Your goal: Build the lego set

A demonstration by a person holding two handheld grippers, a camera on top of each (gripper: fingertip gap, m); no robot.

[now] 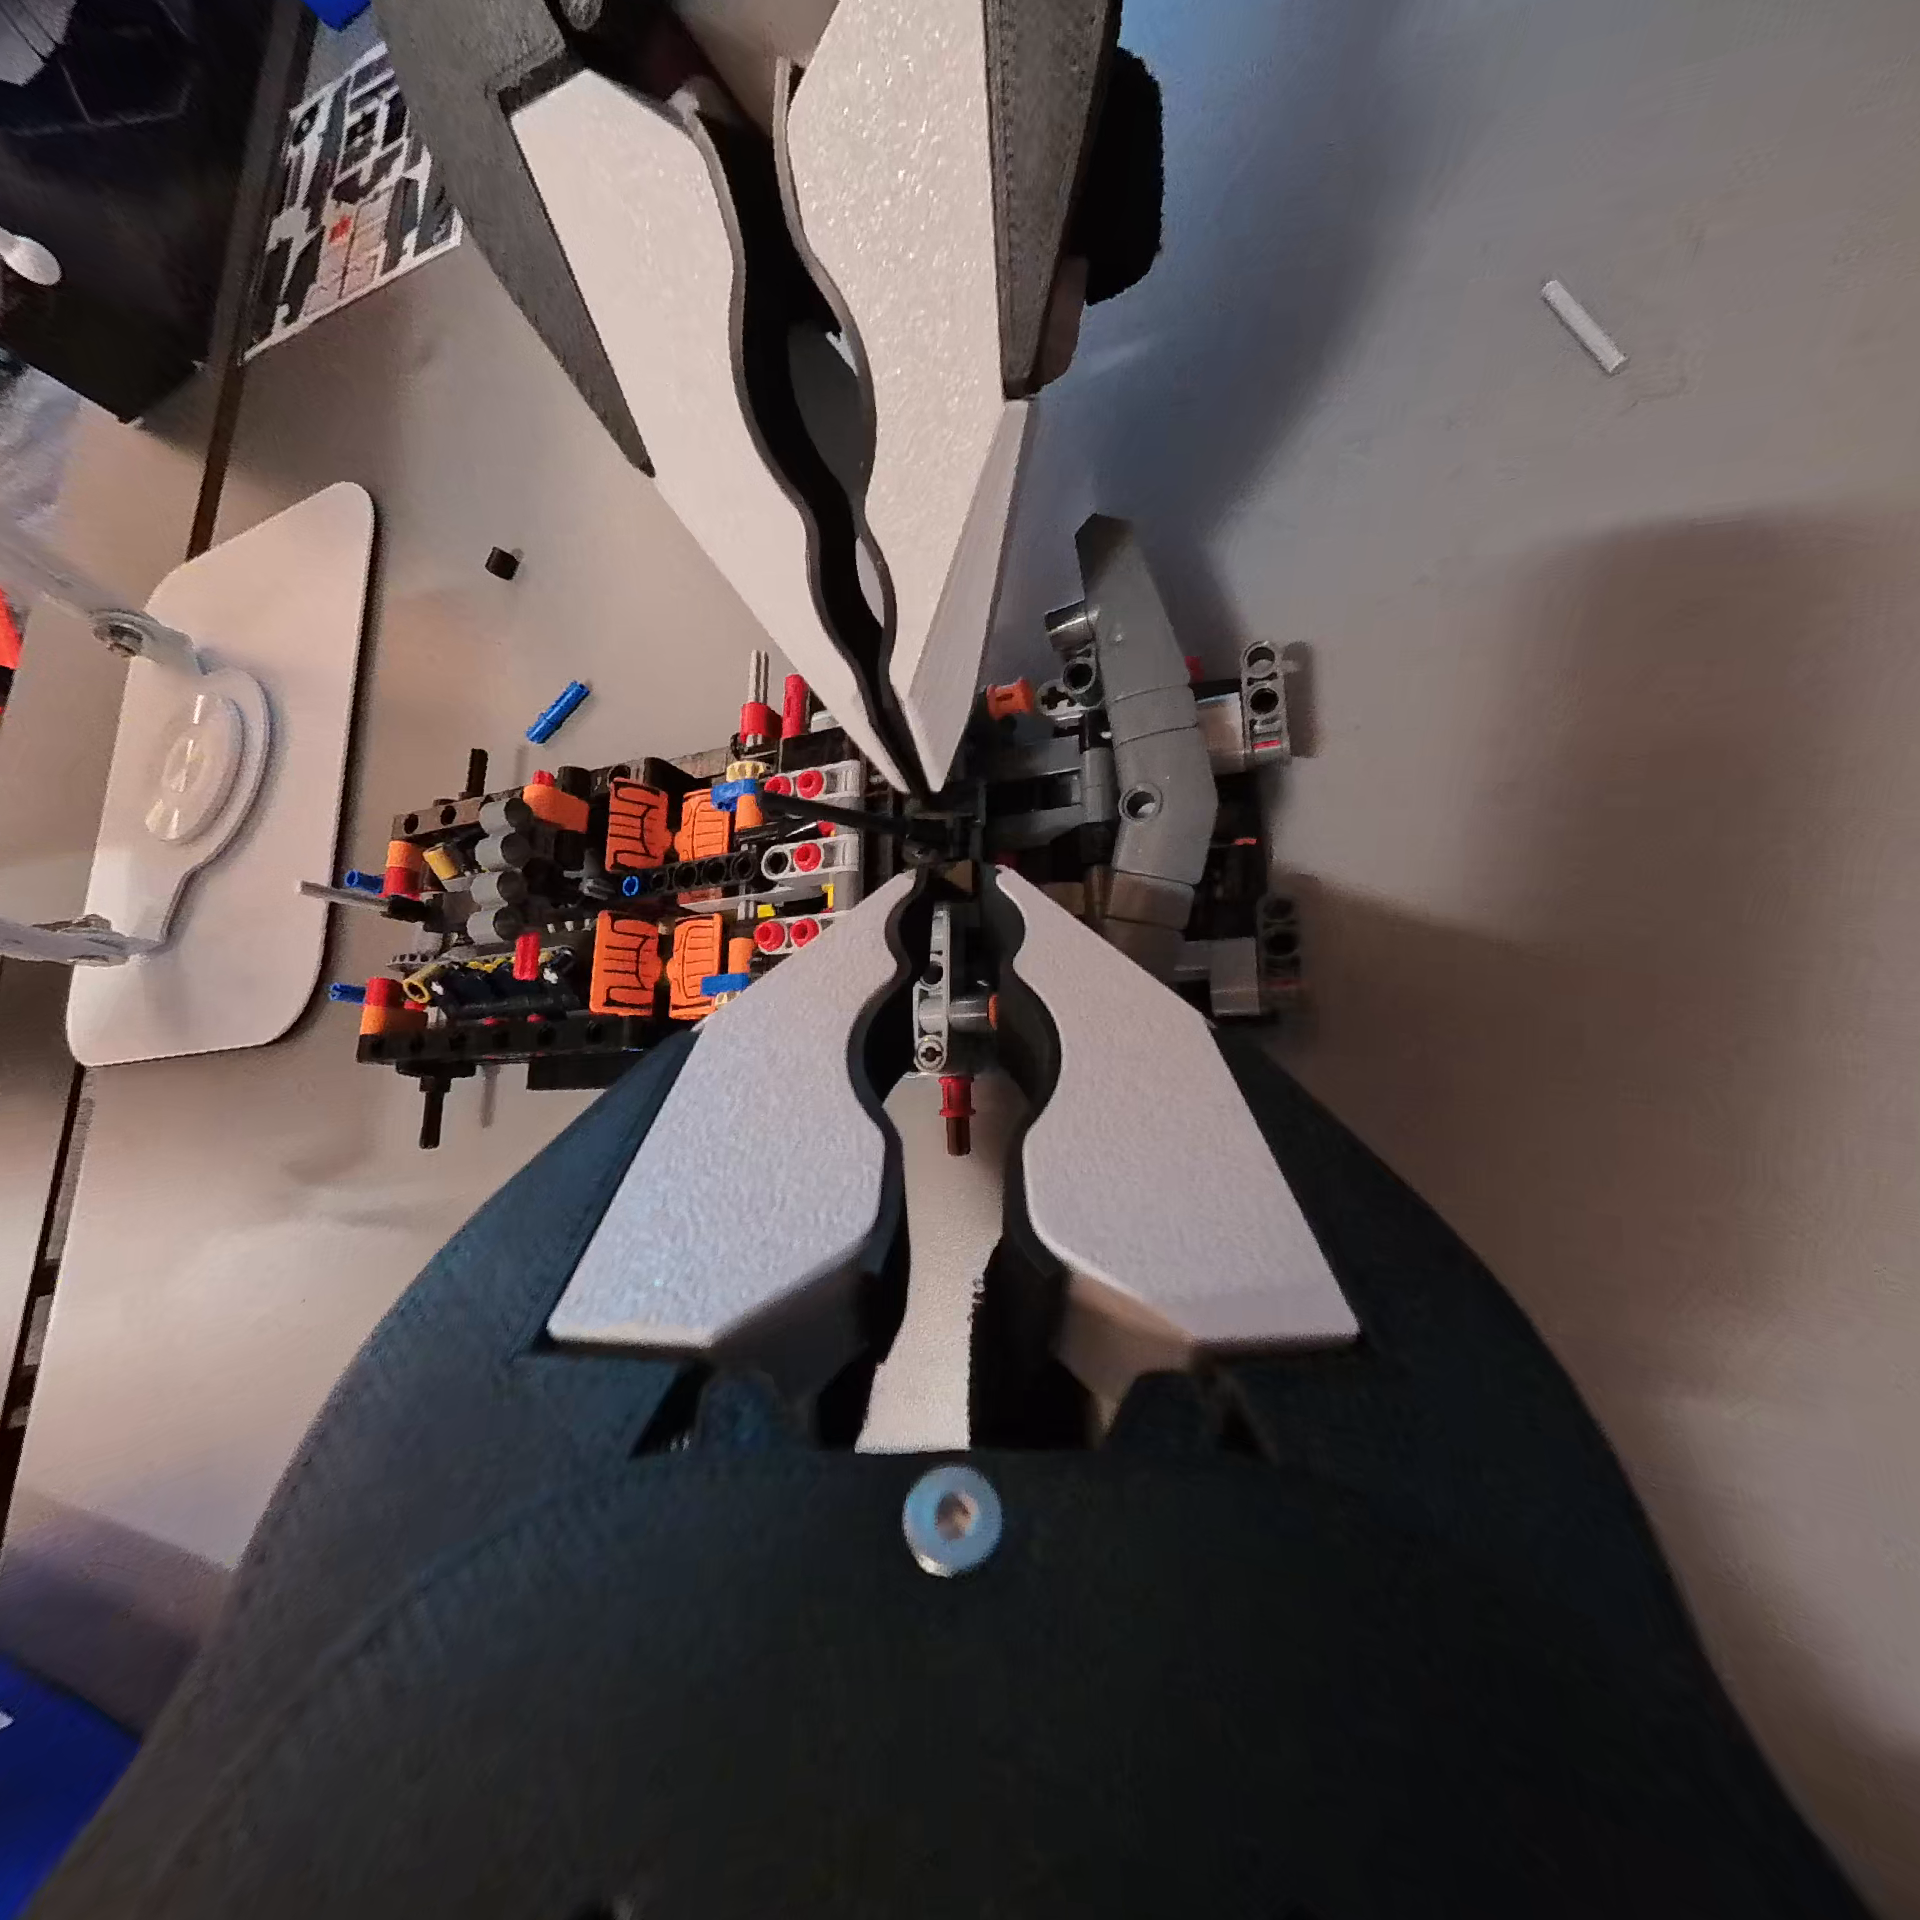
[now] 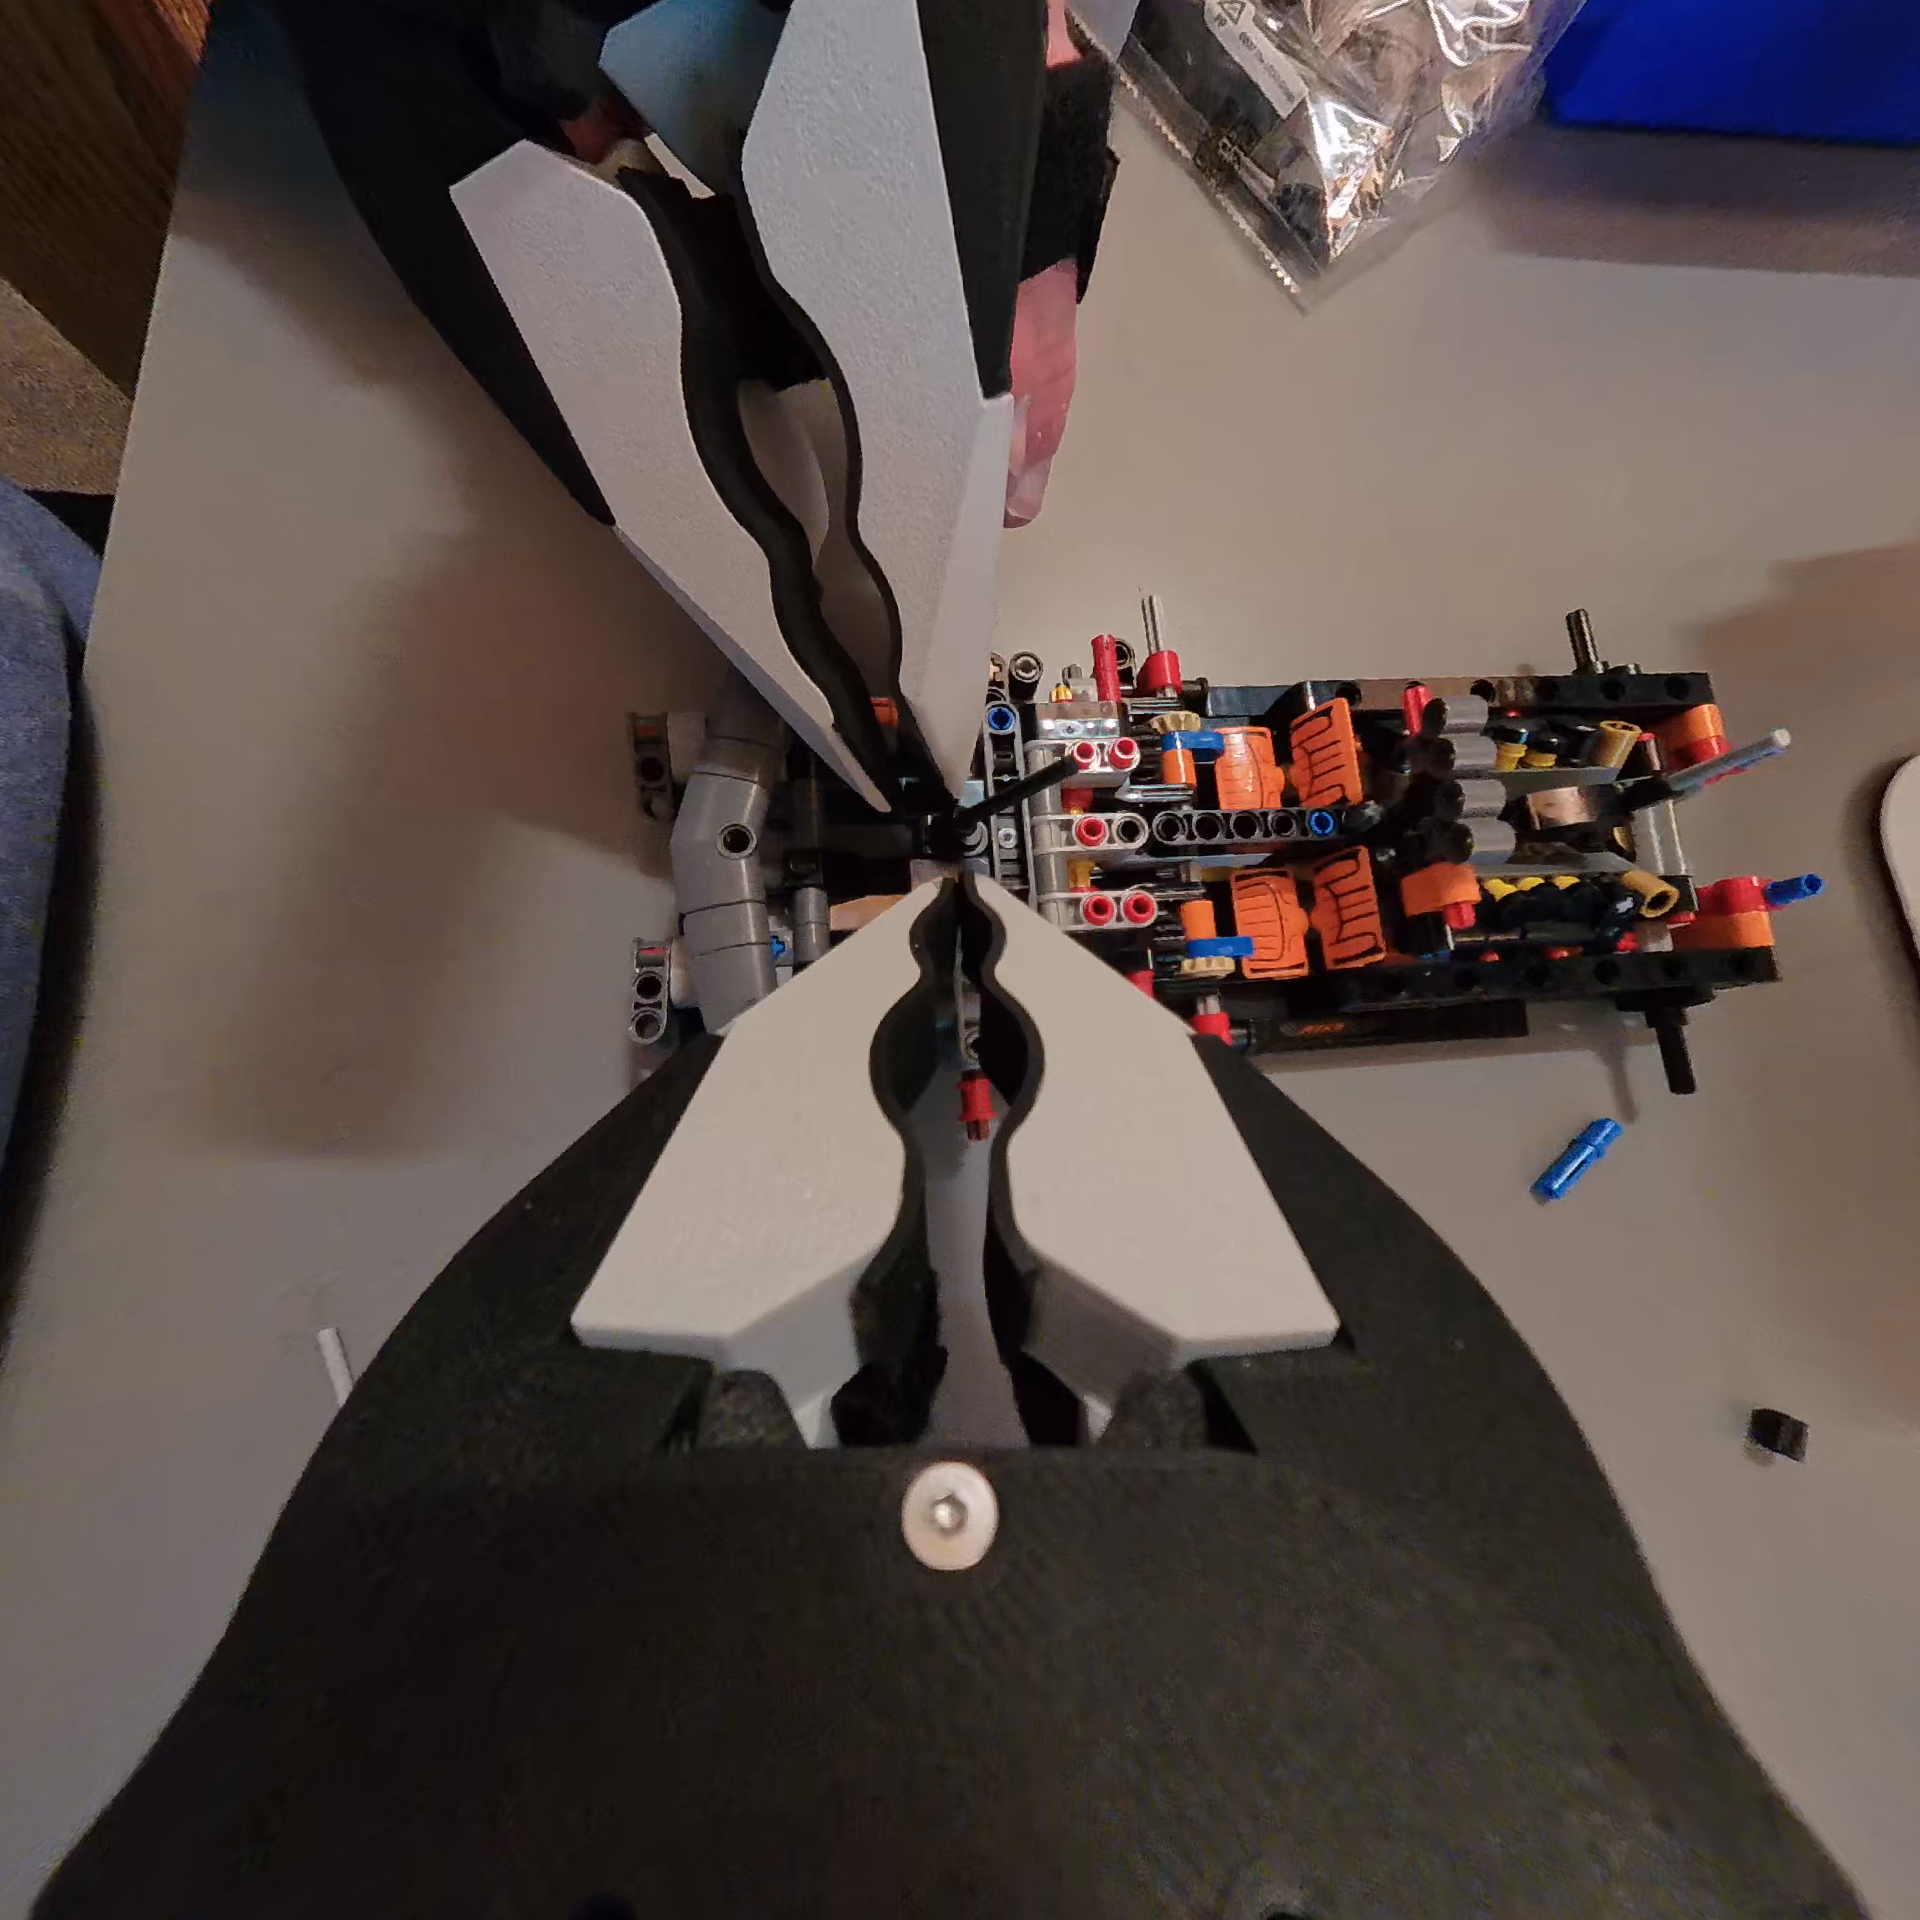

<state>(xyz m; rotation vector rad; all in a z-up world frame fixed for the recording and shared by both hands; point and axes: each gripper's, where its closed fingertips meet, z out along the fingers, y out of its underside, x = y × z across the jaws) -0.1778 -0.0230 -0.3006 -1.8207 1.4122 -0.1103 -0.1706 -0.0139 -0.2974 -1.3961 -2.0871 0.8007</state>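
Both grippers, left [image 1: 951,878] and right [image 2: 956,883], nearly closed, tips meeting over a black pin [image 2: 951,831] on the studded plastic chassis [image 2: 1351,831]; grasp unclear; smooth table [image 2: 1455,468].

light: warm, fairly dim indoor, bluish cast top right in left wrist view | shadows: broad, soft on table [image 1: 1558,727] beside both grippers | blur: soft at edges, lego model [image 2: 1351,831] sharp | distortion: strong fisheye bending at borders
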